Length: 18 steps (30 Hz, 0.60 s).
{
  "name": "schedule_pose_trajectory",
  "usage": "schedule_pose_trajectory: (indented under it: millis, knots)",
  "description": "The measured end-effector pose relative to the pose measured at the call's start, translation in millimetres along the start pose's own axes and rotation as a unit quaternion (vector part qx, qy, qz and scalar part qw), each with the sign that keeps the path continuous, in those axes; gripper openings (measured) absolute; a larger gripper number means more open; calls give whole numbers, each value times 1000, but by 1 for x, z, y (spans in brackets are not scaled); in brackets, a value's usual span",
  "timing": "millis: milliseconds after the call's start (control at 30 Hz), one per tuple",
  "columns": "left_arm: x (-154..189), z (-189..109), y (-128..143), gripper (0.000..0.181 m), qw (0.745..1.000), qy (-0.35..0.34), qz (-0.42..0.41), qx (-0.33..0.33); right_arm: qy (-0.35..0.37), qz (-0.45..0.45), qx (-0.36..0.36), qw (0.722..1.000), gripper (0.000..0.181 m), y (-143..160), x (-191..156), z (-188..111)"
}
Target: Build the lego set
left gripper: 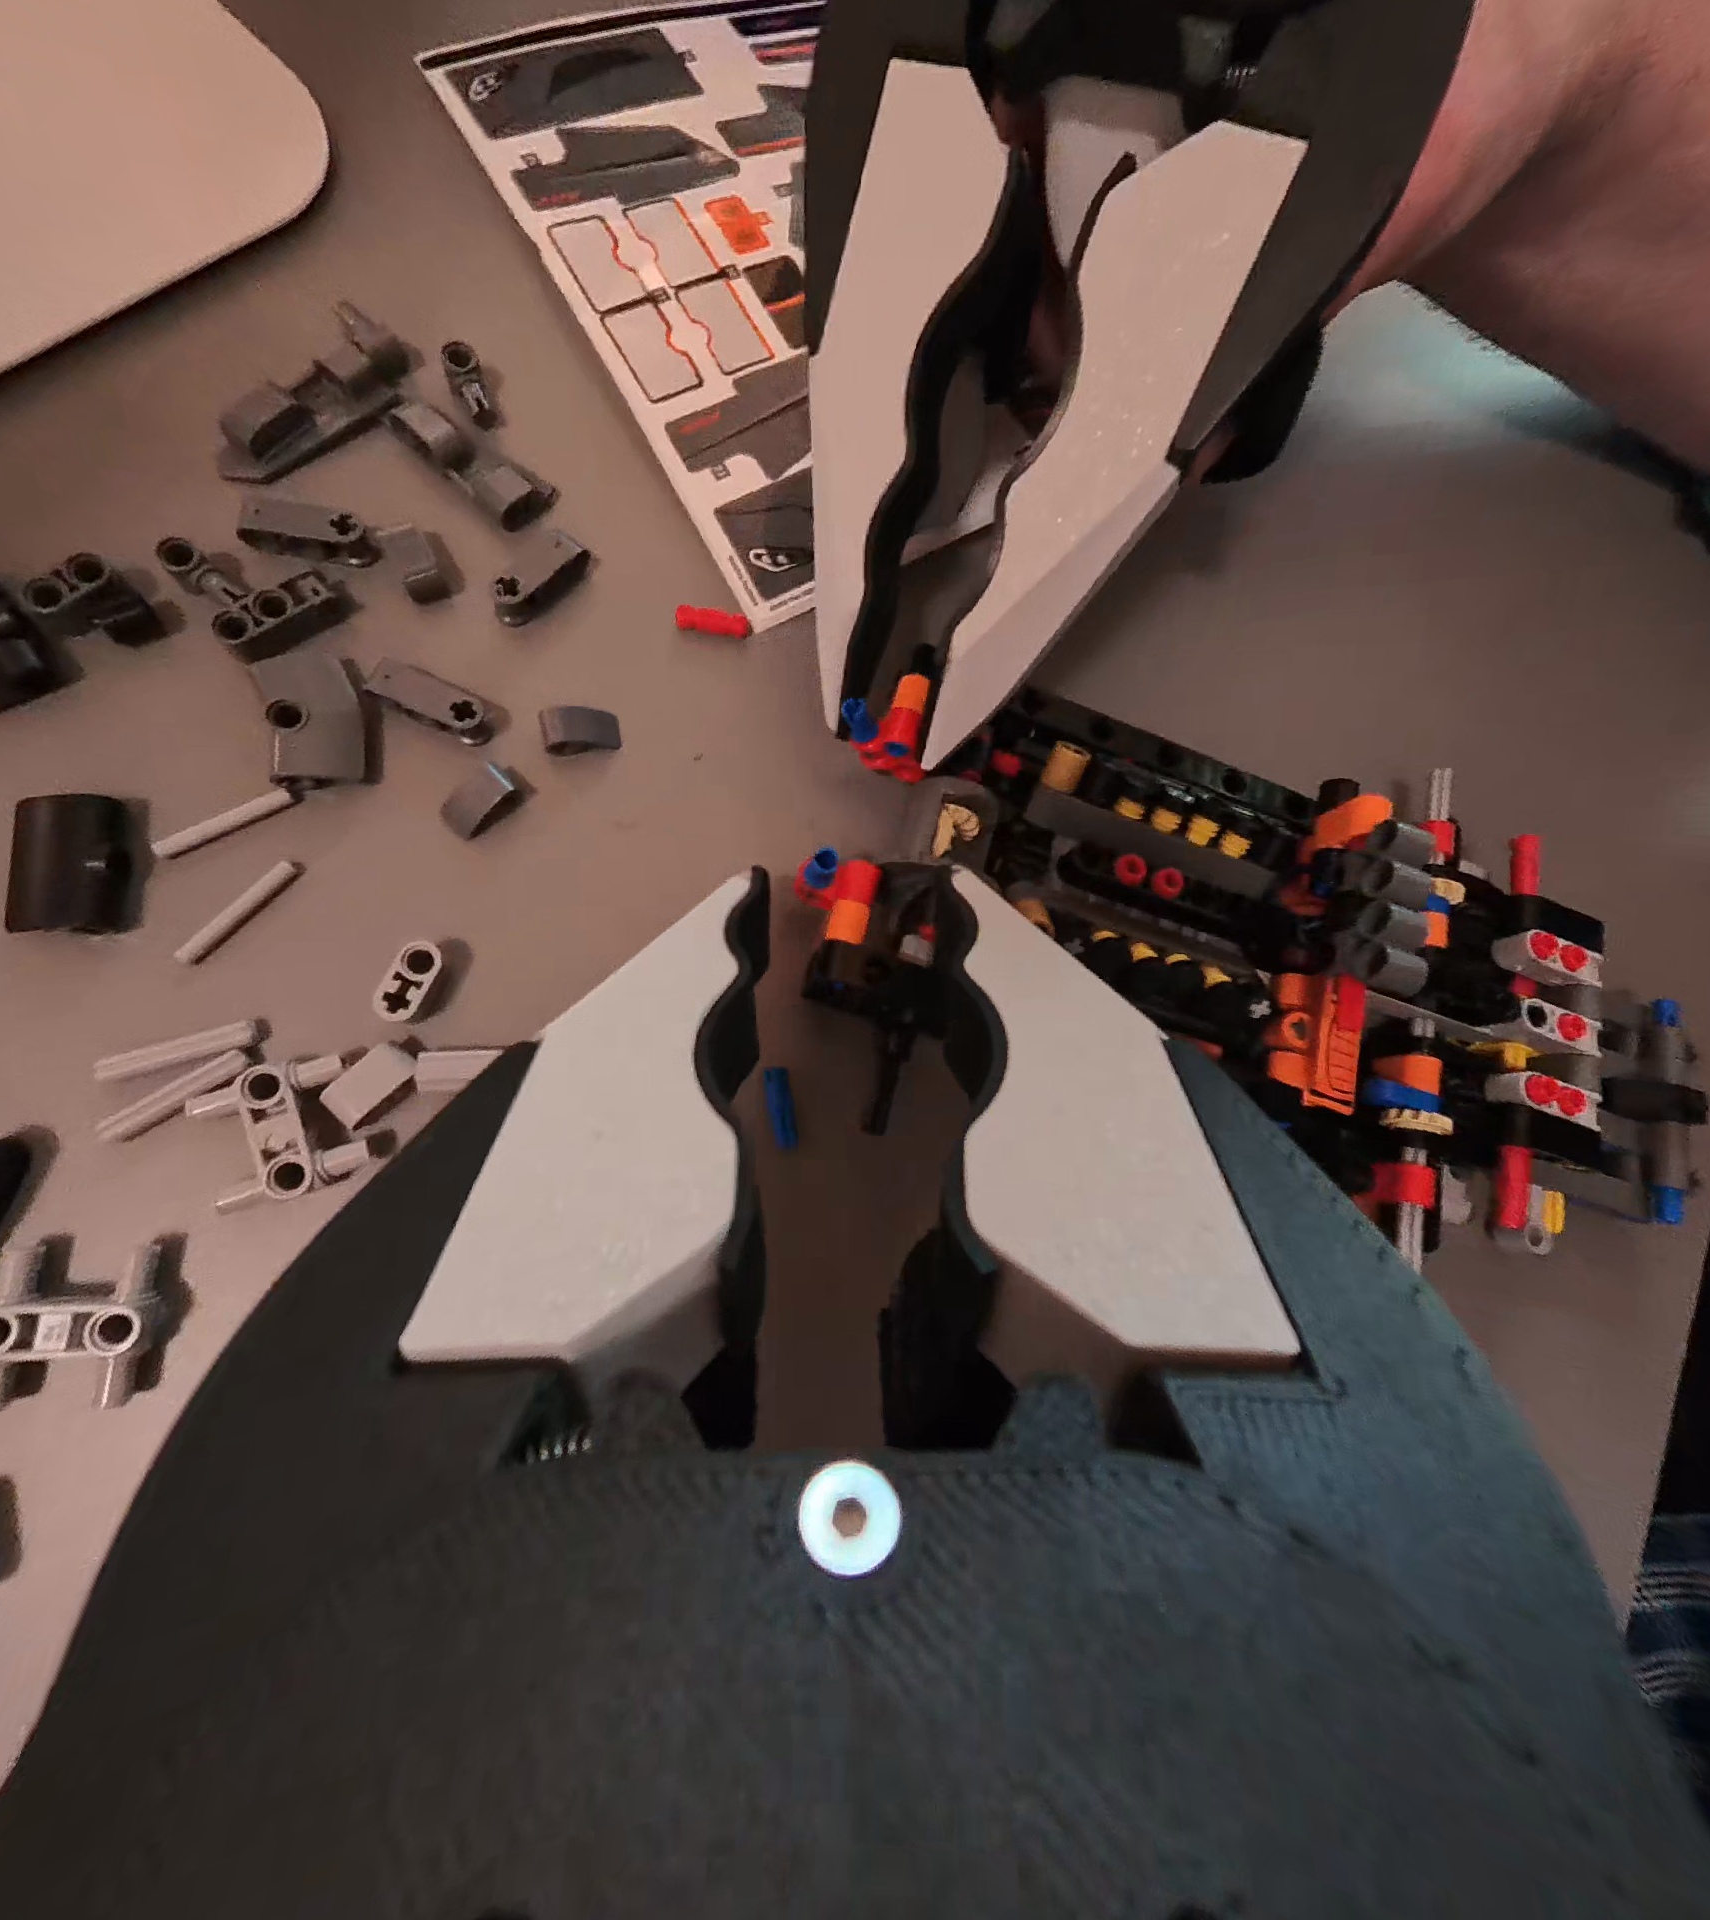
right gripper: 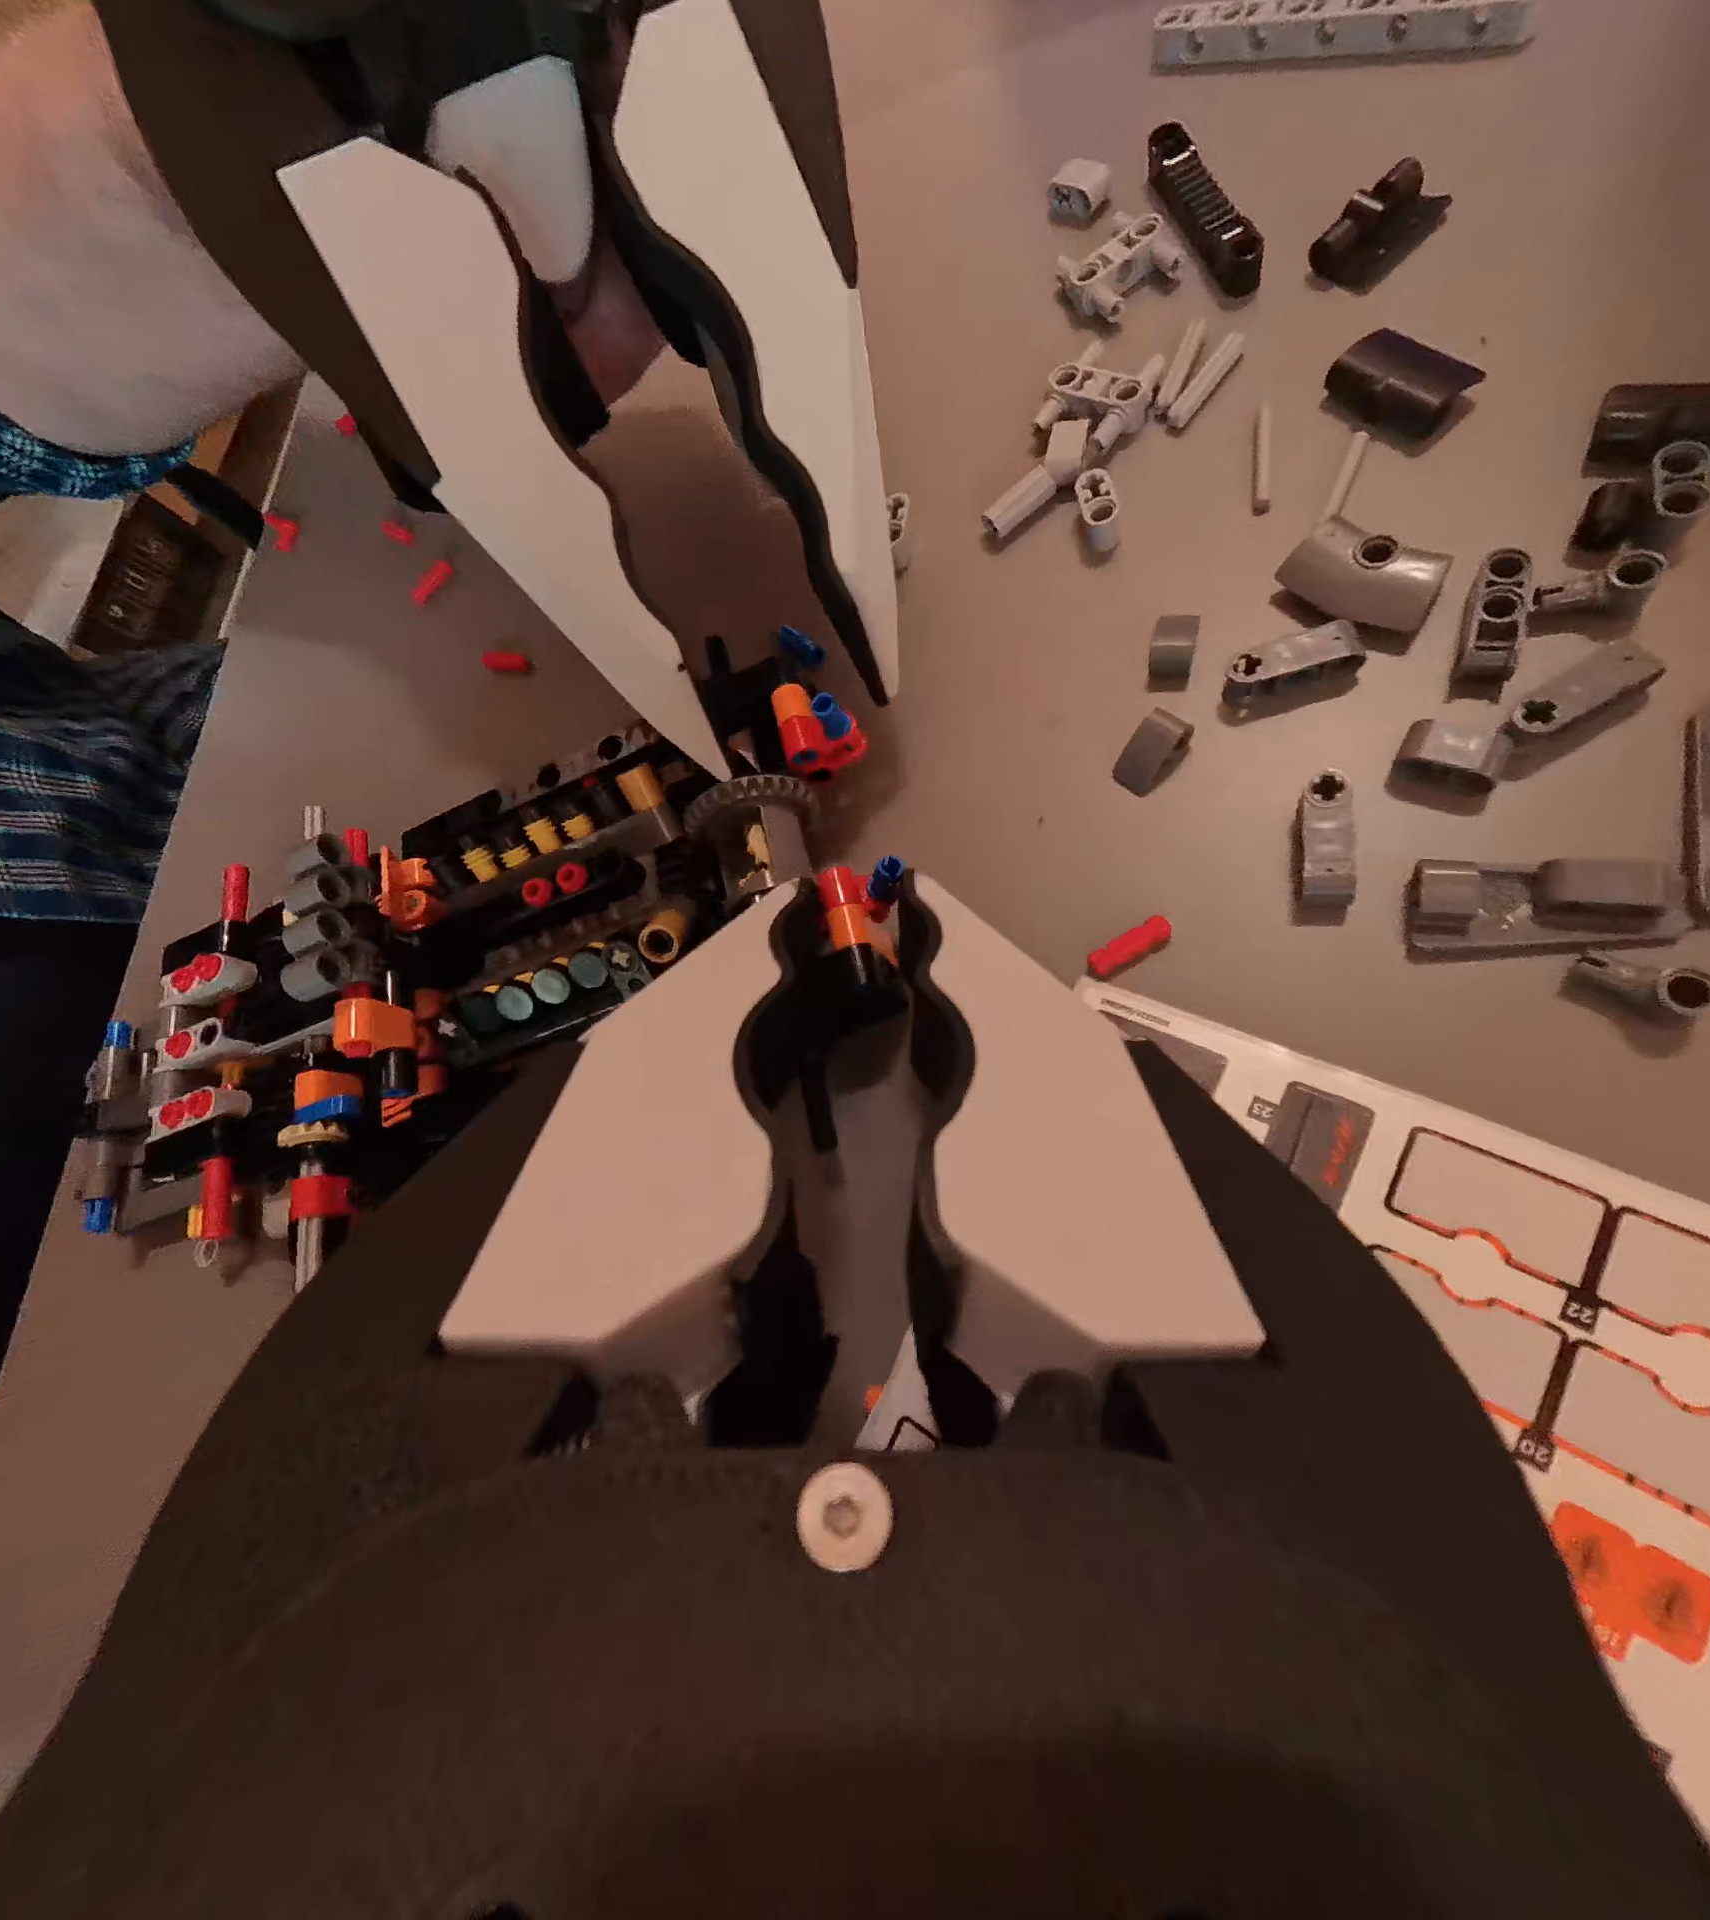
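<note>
My left gripper [left gripper: 856,883] is shut on a small black, orange, red and blue sub-assembly [left gripper: 848,914], with a black axle hanging below it. My right gripper [right gripper: 856,894] is shut on a similar small sub-assembly [right gripper: 846,925]. The two grippers face each other tip to tip, with the held pieces a short gap apart. The right gripper [left gripper: 887,743] comes in from the top of the left wrist view. The left gripper [right gripper: 804,732] comes in from the top of the right wrist view. The large, partly built model [left gripper: 1298,987] lies on the table beside both tips and also shows in the right wrist view [right gripper: 394,997].
Several loose grey and black parts [left gripper: 311,582] are spread over the grey table [left gripper: 1350,623]. A sticker sheet [left gripper: 643,260] lies behind the right gripper, with a red pin [left gripper: 711,620] at its corner. A blue pin [left gripper: 778,1107] lies under my left gripper. A person's forearm [left gripper: 1609,208] is at the top right. Only a small space, under 4 cm, lies between the two pairs of fingers. The red pin [left gripper: 711,620] sits 4 cm or so from the ends of my right fingers. The right camera catches it too, in the right wrist view [right gripper: 1136,944].
</note>
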<state>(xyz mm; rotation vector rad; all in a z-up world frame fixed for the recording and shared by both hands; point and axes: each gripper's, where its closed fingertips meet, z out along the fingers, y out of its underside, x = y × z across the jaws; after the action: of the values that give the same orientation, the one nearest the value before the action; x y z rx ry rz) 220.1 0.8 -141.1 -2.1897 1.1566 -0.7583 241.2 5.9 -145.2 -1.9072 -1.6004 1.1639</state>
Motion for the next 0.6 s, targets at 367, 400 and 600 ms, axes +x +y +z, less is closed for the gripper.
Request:
schedule_pose_trajectory:
  millis: [367, 400, 600]
  knots:
    - [2, 4, 9, 17, 1000, 7, 26, -1, 31, -104, 4, 994, 12, -1, -5, 1]
    - [2, 4, 9, 17, 1000, 3, 31, 0, 34, -111, 3, 993, 12, -1, -5, 1]
    - [4, 4, 9, 16, 999, 2, 35, 0, 56, -171, 8, 984, 11, -1, -6, 0]
